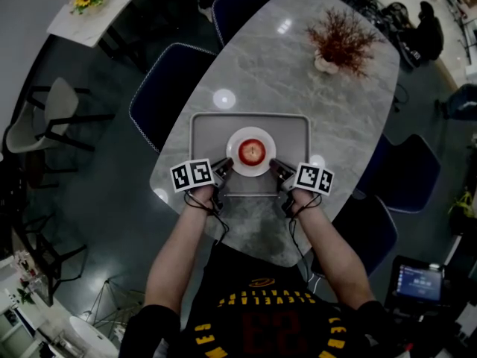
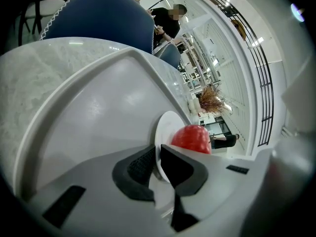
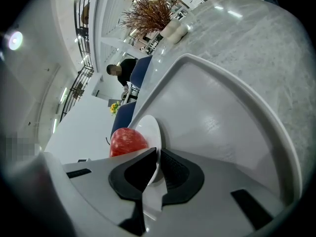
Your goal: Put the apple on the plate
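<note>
plate (image 1: 252,133) holding one apple (image 1: 252,152) is rim-clamped by left hand-held gripper (image 1: 225,165) and right hand-held gripper (image 1: 275,165).

The person wears a black short-sleeved jersey (image 1: 257,315) with yellow block lettering across the chest and yellow stripes at the left side. The left tool (image 1: 226,167) and the right tool (image 1: 274,165) each have a smooth light grey plastic body with dark rectangular slots. Each ends in two black jaws whose inner pads (image 2: 140,166) are finely ribbed. Each tool carries a white cube (image 1: 191,174) printed with black square markers. Thin black cables (image 1: 217,213) loop near both wrists.
</note>
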Demonstrator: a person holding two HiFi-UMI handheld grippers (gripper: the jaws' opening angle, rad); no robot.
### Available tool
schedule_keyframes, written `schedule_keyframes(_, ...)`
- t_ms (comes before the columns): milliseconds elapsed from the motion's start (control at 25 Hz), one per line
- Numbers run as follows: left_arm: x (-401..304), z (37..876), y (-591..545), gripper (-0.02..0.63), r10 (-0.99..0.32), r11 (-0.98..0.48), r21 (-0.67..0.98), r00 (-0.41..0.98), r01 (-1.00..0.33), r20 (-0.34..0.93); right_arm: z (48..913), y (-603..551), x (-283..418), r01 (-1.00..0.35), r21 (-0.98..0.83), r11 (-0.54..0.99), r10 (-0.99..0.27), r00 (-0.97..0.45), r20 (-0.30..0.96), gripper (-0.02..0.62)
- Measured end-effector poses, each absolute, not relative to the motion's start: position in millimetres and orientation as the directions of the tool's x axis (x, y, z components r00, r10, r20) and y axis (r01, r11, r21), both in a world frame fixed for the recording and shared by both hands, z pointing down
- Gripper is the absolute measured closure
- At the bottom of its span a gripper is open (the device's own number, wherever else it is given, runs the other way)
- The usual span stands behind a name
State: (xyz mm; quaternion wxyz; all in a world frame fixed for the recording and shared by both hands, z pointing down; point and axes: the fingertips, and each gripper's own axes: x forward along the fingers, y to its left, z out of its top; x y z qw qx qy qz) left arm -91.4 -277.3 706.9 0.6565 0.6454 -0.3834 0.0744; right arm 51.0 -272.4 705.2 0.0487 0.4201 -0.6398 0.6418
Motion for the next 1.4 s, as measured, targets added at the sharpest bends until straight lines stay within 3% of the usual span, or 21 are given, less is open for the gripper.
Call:
schedule_keyframes(400,-90.5,712.4,-280.6,0.572,-0.384,0.123,0.748,0.663,-0.653,0.642,714.8,-273.7,51.2,-0.710,-0.699,-0.084,-0.404,-0.617,0.675,0.565)
schedule_keyframes(720,-107.2,693.6,-279.3,0.534,-0.404,-0.098,0.564,0.551,-0.820,0.730,686.9,-271.0,74.1,-0.848,-0.518,0.117,-0.470,-0.506,0.723,0.565)
schedule_keyframes(1000,-110.2,632.1,-261.8,0.535,-0.543,-0.229,0.531,0.559,-0.816,0.626,620.0,-253.9,89.6,-0.887,-0.355,0.294,-0.648,-0.458,0.609,0.566)
schedule_keyframes(1200,-98.2,595.2,-231.0,0.604,-0.584,-0.373,0.474,0.599,-0.798,0.549,574.9,-219.2,83.9,-0.834,-0.412,0.366,-0.665,-0.544,0.512,0.589)
schedule_keyframes(1400,-75.0,557.8,-199.3,0.604,-0.586,-0.434,0.498,0.655,-0.751,0.476,547.8,-187.2,83.2,-0.797,-0.475,0.374,-0.665,-0.587,0.462,0.589)
